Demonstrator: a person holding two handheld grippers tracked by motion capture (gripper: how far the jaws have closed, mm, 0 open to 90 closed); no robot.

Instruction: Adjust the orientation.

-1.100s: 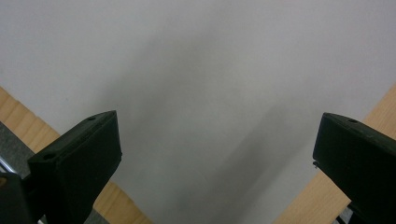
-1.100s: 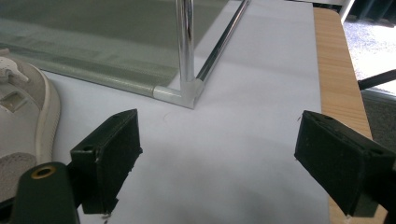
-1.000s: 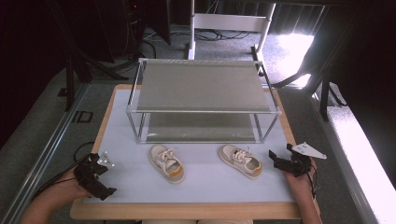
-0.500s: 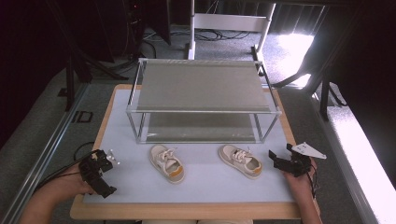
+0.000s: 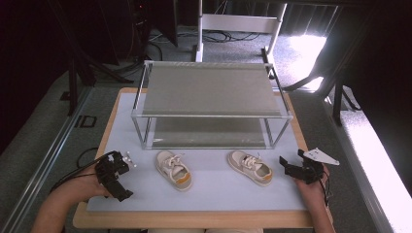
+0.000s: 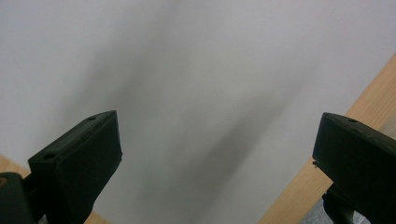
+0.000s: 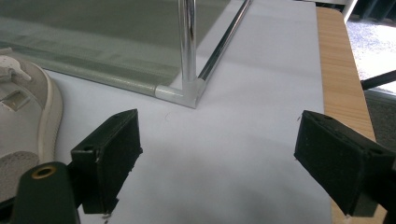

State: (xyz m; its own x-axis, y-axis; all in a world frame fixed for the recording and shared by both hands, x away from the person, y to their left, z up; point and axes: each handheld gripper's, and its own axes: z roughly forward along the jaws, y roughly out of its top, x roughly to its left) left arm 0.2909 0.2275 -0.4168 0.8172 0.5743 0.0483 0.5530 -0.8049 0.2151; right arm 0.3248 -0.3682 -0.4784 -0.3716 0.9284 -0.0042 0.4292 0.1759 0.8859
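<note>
Two small beige shoes lie on the white mat (image 5: 214, 191) in front of a two-shelf metal rack (image 5: 209, 115). The left shoe (image 5: 174, 170) has an orange-tan patch on its side; the right shoe (image 5: 250, 167) lies at an angle. At the mat's front left corner my left gripper (image 5: 116, 182) is open and points down at bare mat (image 6: 196, 70), well left of the left shoe. My right gripper (image 5: 286, 168) is open just right of the right shoe, whose heel (image 7: 25, 126) shows at the left edge of the right gripper view. Nothing is between either pair of jaws.
The rack's front right corner post (image 7: 187, 46) stands a short way ahead of my right gripper (image 7: 219, 158). The wooden table edge (image 7: 341, 70) runs along the mat's right side. Wood (image 6: 369, 98) also borders the mat by my left gripper (image 6: 210, 154). Dark floor and cables surround the table.
My left gripper has shifted to the right, from the table's corner onto the mat. The right gripper and both shoes have stayed put.
</note>
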